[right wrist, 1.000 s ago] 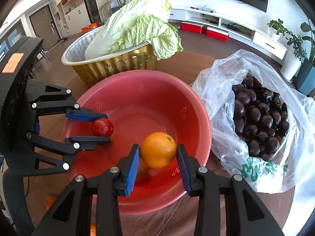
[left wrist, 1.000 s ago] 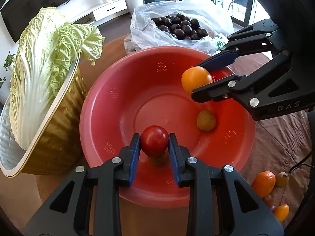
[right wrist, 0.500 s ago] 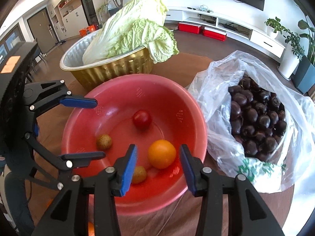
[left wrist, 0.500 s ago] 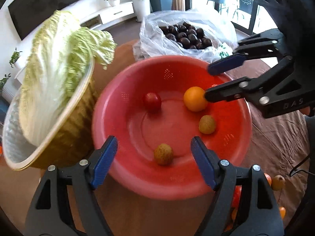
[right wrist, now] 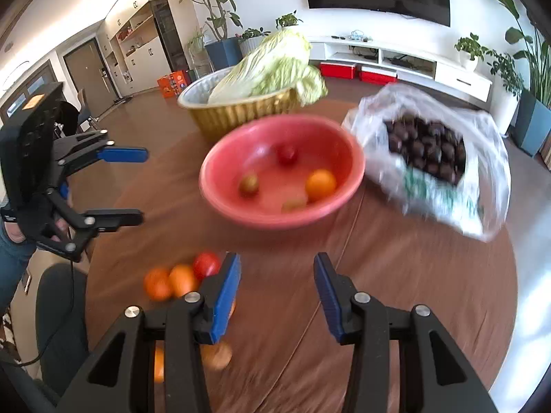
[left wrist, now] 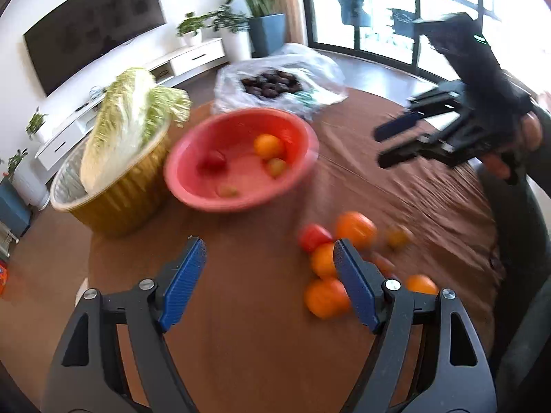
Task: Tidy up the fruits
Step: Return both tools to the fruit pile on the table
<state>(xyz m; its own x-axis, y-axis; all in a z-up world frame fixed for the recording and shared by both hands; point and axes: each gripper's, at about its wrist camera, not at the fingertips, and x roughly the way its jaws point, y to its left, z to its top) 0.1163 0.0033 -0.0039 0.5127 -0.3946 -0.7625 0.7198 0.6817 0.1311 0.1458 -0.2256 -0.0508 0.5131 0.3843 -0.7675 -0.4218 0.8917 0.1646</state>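
Observation:
A red bowl (left wrist: pixel 292 182) (right wrist: pixel 330 211) on the brown table holds an orange (left wrist: pixel 267 145) (right wrist: pixel 320 184), a red tomato (left wrist: pixel 213 163) (right wrist: pixel 287 154) and two small brownish fruits (left wrist: pixel 275 167) (right wrist: pixel 248 183). Several loose oranges (left wrist: pixel 354 229) (right wrist: pixel 182 279) and a tomato (left wrist: pixel 312 236) (right wrist: pixel 206 264) lie on the table in front of the bowl. My left gripper (left wrist: pixel 268 272) is open and empty above the table, left of the loose fruit. My right gripper (right wrist: pixel 275 285) is open and empty, just right of the loose fruit.
A gold foil tray (left wrist: pixel 113 206) (right wrist: pixel 241 117) with a napa cabbage (left wrist: pixel 127 117) (right wrist: pixel 268 65) stands beside the bowl. A plastic bag of dark fruits (left wrist: pixel 275 84) (right wrist: pixel 427 148) lies behind the bowl. The table edge curves near both grippers.
Both grippers let go of their fruit, the tomato and the orange, into the bowl, then pulled back and up away from the bowl. They now hang open near the loose fruit.

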